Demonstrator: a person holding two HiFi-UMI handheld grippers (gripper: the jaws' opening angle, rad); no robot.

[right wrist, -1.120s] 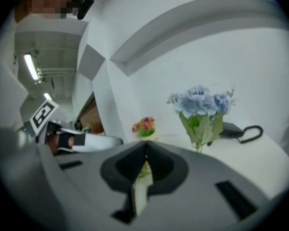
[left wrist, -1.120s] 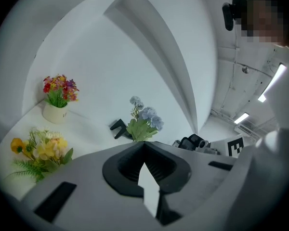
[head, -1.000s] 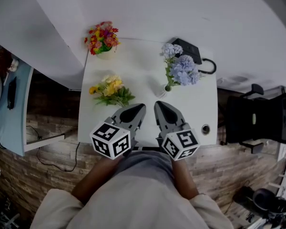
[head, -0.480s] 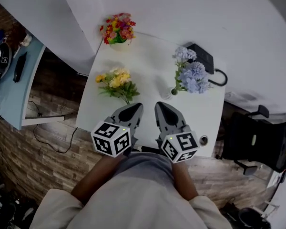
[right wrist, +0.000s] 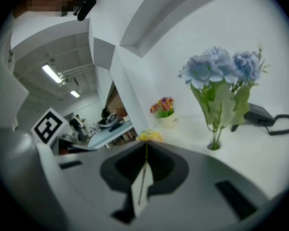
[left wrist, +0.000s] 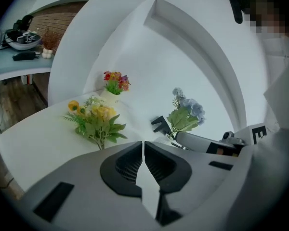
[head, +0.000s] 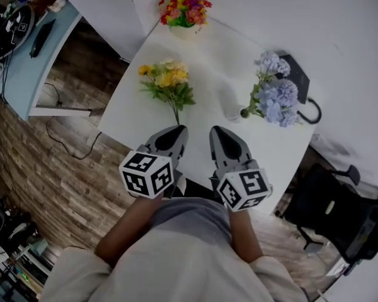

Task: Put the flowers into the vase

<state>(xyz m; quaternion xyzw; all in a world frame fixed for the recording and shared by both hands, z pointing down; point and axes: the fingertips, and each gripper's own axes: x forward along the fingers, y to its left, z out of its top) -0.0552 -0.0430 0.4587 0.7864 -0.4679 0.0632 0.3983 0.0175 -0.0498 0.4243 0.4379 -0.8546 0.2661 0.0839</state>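
Both jaw pairs are closed on nothing, left gripper [head: 173, 134] and right gripper [head: 222, 136] over the white table's [head: 136, 109] near edge, yellow artificial flower bunch [head: 168, 83] lying just ahead, near the white vase [head: 233, 107] holding blue flowers [head: 274, 97].

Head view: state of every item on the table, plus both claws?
yellow bouquet: lying flat, loose, not in a vase
blue flowers: upright, stems in the white vase
mixed flowers: upright in their small pot
left claw: shut, empty
right claw: shut, empty
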